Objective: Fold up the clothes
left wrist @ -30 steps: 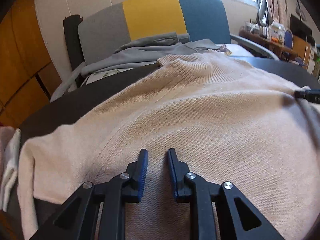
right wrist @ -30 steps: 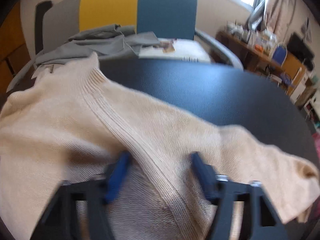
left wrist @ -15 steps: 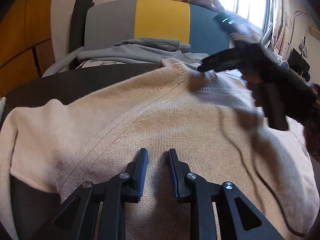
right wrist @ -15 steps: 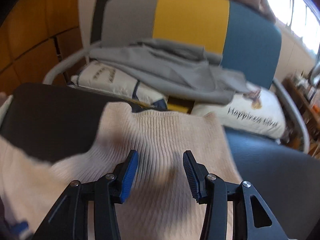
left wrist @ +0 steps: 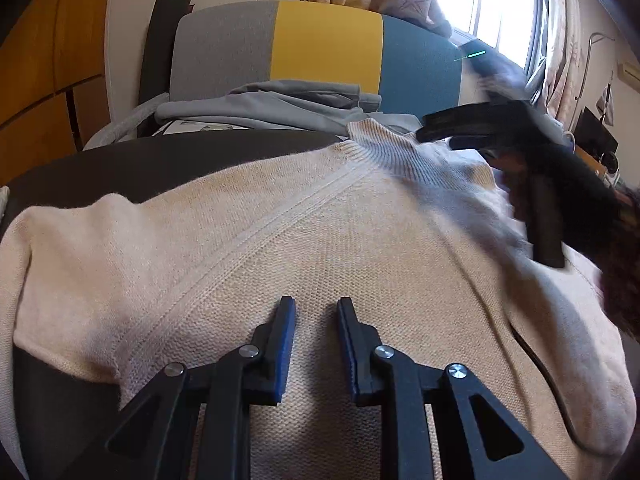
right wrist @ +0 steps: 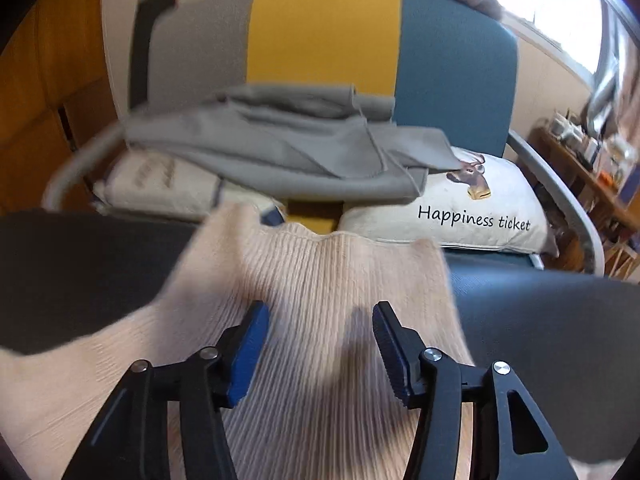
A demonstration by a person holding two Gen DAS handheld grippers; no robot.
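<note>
I had the beige sweater (left wrist: 328, 240) spread across the dark table (left wrist: 160, 168), front up, its ribbed collar (left wrist: 384, 148) pointing toward the striped chair (left wrist: 328, 44) at the far edge. As far as I could judge, the folding had barely begun: the body lay open and mostly flat, and the sleeve on my left (left wrist: 48, 248) seemed turned in beside the body, though I could not tell whether that was a deliberate fold or just how it fell. The other sleeve was out of sight.

My left tongs (left wrist: 316, 308) hovered low over the chest, jaws a small way apart and holding nothing. My right tongs (right wrist: 320, 312) were spread wider, above the collar, also without cloth between them; whether the tips touched the knit I could not tell. In the left view they appeared as a blurred dark shape near the neckline.

Left to do, by my reckoning: sleeves in, then the body doubled over. A grey garment (right wrist: 288, 148) waited on the chair, over a printed cushion (right wrist: 472, 208).
</note>
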